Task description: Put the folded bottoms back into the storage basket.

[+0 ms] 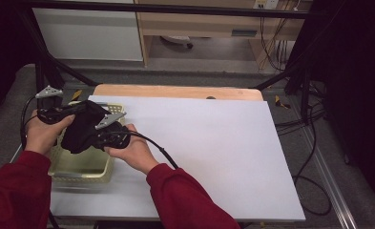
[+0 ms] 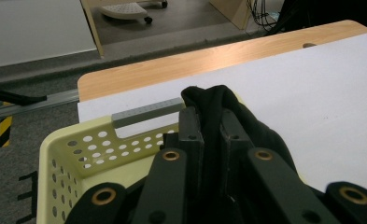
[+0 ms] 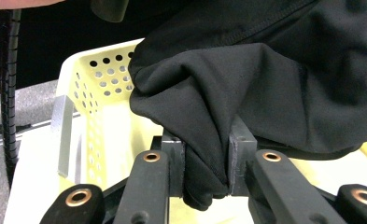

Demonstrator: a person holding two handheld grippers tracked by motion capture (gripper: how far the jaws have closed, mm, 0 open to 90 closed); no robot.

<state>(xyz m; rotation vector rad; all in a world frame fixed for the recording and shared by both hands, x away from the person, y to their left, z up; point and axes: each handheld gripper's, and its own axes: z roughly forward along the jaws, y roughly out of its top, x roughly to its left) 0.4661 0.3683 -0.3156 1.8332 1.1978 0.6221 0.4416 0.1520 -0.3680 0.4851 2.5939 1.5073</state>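
Both grippers clamped on black cloth (image 1: 80,131) held over yellow basket (image 1: 82,171): left gripper (image 2: 212,122) pinches one fold, right gripper (image 3: 205,161) another. Step: lifting it out, prob. Next: carry to white sheet (image 1: 209,143) w/o slipping.

White sheet (image 1: 213,148) covers most of a wooden table (image 1: 175,91); bare wood strip shows along far edge. Black frame bars (image 1: 280,76) slant down at both far corners. Loose cables (image 1: 309,176) lie on grey floor, right. Wooden shelf unit (image 1: 199,24) stands beyond.
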